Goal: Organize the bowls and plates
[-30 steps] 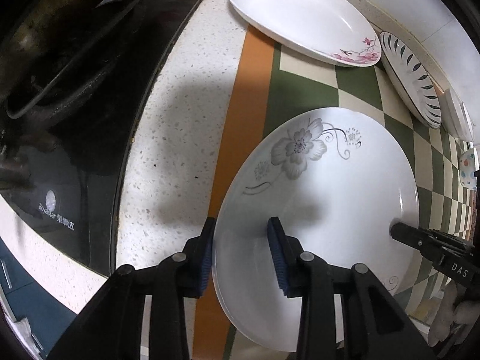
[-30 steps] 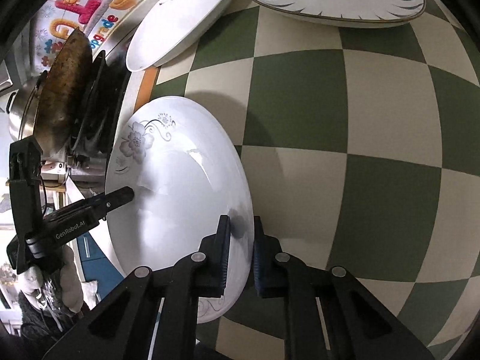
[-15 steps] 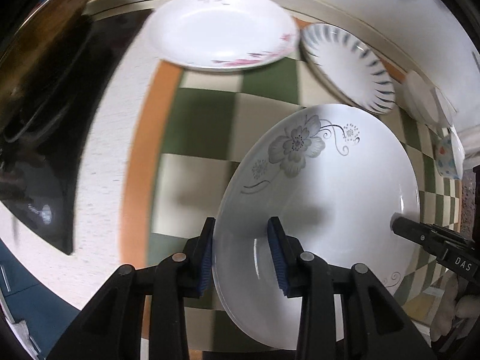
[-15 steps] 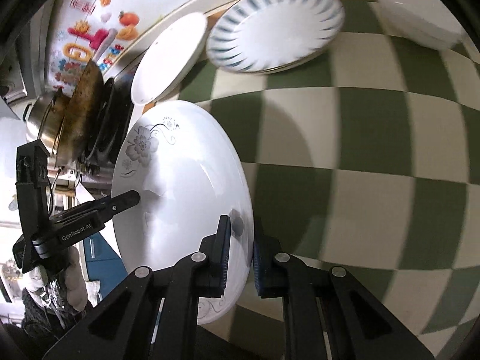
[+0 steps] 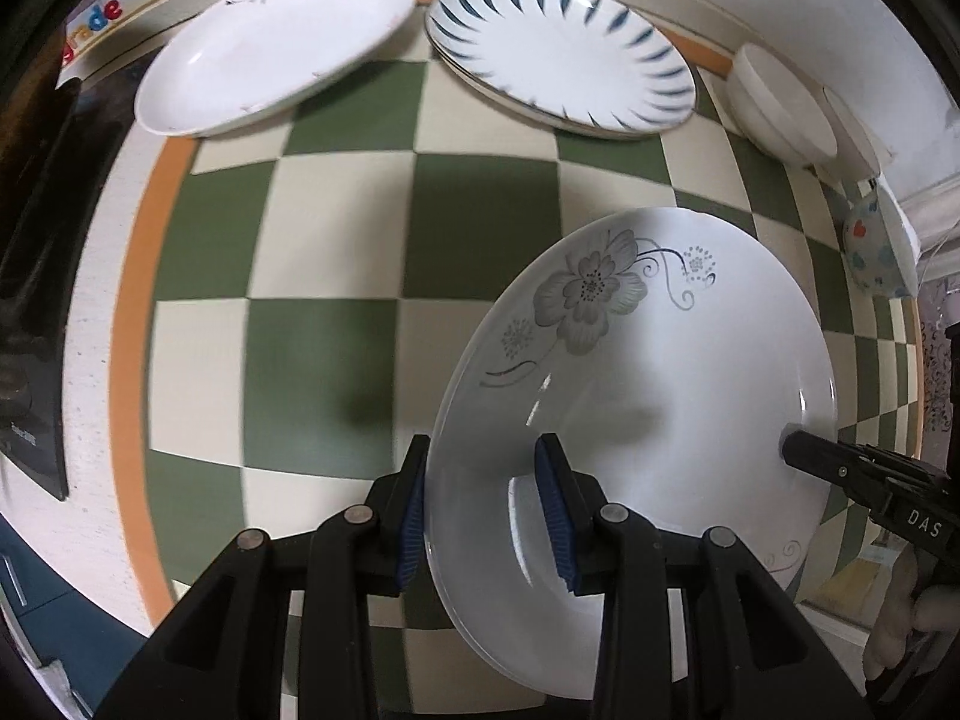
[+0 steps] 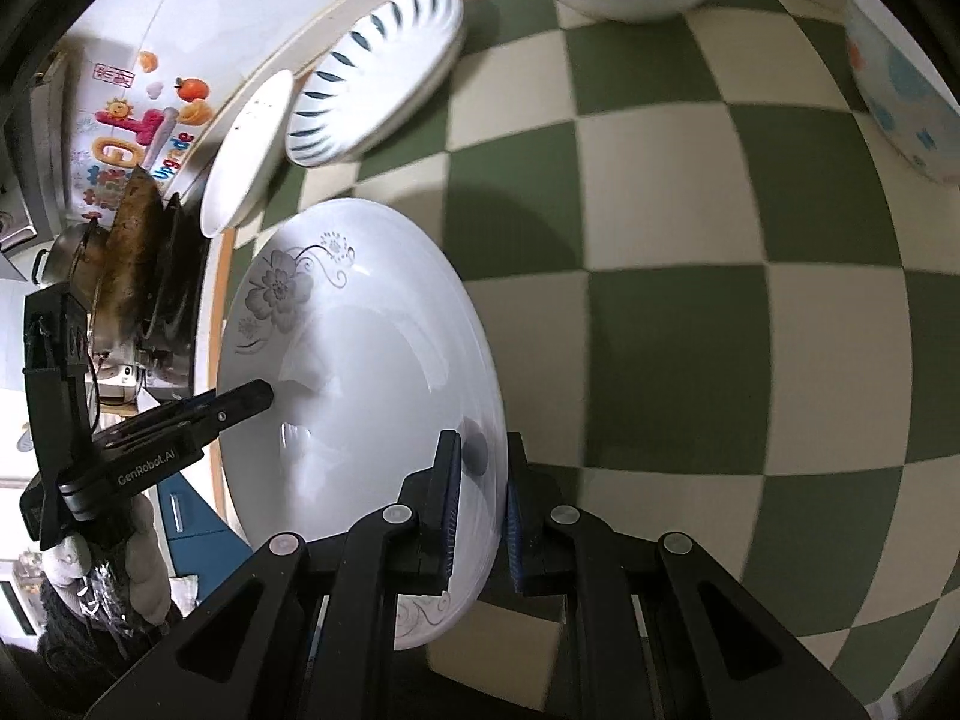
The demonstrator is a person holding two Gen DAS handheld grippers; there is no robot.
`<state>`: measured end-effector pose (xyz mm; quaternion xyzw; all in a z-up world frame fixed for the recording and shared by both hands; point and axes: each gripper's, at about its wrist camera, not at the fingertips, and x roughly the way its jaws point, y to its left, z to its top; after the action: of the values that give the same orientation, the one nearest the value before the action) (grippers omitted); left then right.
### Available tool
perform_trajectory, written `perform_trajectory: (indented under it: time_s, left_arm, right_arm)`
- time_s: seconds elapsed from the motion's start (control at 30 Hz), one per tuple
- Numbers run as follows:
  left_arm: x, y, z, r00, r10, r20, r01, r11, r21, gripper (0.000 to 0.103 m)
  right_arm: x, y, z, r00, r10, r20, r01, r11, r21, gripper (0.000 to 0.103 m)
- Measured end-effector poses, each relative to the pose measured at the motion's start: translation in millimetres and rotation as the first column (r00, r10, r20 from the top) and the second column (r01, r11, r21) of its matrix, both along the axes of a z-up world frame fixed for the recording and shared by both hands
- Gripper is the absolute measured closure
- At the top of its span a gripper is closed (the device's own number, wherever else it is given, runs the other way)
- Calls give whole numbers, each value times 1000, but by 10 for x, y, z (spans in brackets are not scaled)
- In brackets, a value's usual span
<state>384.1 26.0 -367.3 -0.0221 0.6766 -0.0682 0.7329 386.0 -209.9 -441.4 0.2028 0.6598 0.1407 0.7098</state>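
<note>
**Two-Gripper Plate Carry: Slip Risk**

The left gripper and right gripper each clamp narrowly on opposite rims of the flower plate, held above the checkered mat. Uneven hand travel could twist the rim free. Striped plate lies at 12 o'clock. Legible: "DAS", "GenRobot.AI".

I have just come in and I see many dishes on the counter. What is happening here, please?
A person is tidying plates and bowls with two hand-held grippers. Both hold one large white plate with a grey flower: the left gripper is clamped on one edge and the right gripper on the opposite edge, above the green checkered mat. At the back of the mat lie a blue-striped plate and a plain white plate, with white bowls at one side.
</note>
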Motion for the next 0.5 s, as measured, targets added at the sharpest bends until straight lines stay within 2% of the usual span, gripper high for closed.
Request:
perform_trajectory:
  time_s: [0.23,0.5]
  left_arm:
    - [75,-141,-114,1000,9,-17,-8,999,34,71]
    - [144,-82,-137,999,48,-19,-47,998,50,69]
  right_arm:
    - [-83,-108,-159,1000,8,-15,-8,1000,5,88]
    - [-42,-43,-228,999,47,-16,-47,999,1,88]
